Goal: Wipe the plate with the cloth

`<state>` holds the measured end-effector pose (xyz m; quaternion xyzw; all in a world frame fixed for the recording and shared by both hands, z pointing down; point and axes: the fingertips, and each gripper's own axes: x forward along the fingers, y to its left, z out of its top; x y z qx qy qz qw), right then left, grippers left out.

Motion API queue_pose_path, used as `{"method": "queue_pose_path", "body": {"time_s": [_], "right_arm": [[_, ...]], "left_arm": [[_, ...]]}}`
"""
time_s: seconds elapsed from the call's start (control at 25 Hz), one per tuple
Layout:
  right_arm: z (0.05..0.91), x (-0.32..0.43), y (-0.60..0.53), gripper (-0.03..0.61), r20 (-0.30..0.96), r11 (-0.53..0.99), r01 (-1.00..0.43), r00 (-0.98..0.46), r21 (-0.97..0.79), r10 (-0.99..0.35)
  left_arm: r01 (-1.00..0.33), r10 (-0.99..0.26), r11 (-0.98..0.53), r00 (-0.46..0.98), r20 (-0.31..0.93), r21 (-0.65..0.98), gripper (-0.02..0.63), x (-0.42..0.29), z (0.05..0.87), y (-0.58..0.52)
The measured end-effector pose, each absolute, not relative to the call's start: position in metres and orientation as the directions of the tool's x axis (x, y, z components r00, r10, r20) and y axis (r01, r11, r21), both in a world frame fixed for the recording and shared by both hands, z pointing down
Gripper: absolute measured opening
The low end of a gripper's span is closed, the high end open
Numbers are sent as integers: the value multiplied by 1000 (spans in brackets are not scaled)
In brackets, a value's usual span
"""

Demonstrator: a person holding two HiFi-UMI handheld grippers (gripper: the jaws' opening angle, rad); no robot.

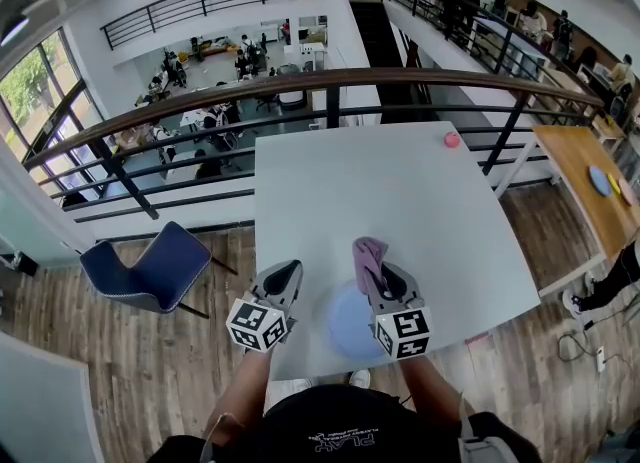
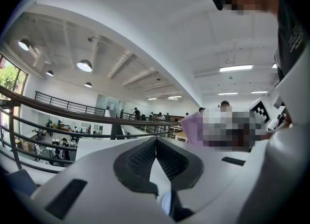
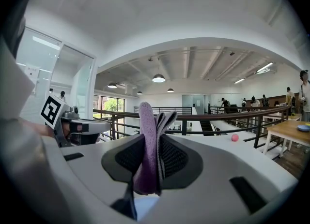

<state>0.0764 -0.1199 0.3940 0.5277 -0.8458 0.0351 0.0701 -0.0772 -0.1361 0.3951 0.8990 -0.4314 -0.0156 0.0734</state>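
Right tool (image 1: 376, 273) is clamped on a folded purple cloth (image 1: 366, 251), apparently clear of the pale blue plate (image 1: 345, 329) at the white bench's (image 1: 400, 191) near edge. Left tool (image 1: 286, 271) is closed and empty. Wiping seems not yet begun.

The cloth (image 3: 147, 121) is showing lilac purple with a grey fold beside it. The plate (image 1: 340, 329) is looking pale blue on the white table (image 1: 400, 191). The left gripper (image 2: 156, 143) and right gripper (image 3: 156, 143) are wearing white shells with black ribbed pads. The left cube (image 1: 257, 324) and right cube (image 1: 403, 332) are carrying black-and-white square markers. Far right, a ball (image 1: 452, 139) is glowing pink. At the left, a chair (image 1: 150, 266) is showing navy over the brown wood-grain floor (image 1: 150, 371).
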Motion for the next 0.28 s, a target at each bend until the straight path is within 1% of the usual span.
{"method": "queue_pose_path", "body": {"time_s": [0.28], "right_arm": [[404,72,-123,101,179,447,-894,-437,23,-882]], "left_arm": [[-777,-779,-620,626,37,106,12,-75,398,-134]]}}
